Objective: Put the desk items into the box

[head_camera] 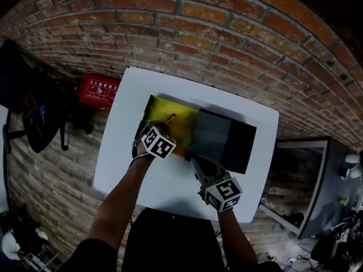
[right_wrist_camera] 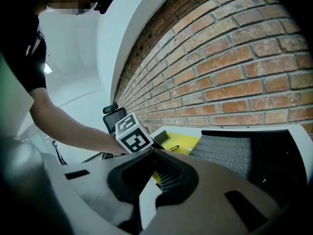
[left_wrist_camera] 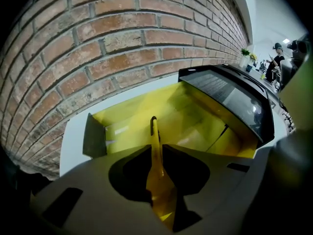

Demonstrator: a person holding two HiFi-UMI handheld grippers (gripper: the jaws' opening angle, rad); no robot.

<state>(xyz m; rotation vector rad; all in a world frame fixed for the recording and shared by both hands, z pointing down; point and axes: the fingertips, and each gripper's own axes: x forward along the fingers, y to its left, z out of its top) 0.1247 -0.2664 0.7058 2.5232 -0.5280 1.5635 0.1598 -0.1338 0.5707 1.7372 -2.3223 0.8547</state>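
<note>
An open box with a yellow inside (head_camera: 176, 130) lies on the white table (head_camera: 142, 177), its dark lid (head_camera: 224, 140) folded out to the right. My left gripper (head_camera: 161, 127) hovers over the box's near-left part, shut on a thin yellow pen (head_camera: 169, 119). In the left gripper view the pen (left_wrist_camera: 153, 131) sticks out between the jaws, over the yellow box floor (left_wrist_camera: 200, 126), with the lid (left_wrist_camera: 234, 102) at the right. My right gripper (head_camera: 196, 163) rests near the box's front edge, shut and empty. The right gripper view shows its tips (right_wrist_camera: 152, 153) together, with the box (right_wrist_camera: 182, 142) and grey-lined lid (right_wrist_camera: 230, 151) beyond.
A brick wall runs behind the table. A red case (head_camera: 99, 90) and a black office chair (head_camera: 34, 112) stand on the floor at the left. A dark cabinet (head_camera: 298, 180) is at the right. The box takes up the table's far middle.
</note>
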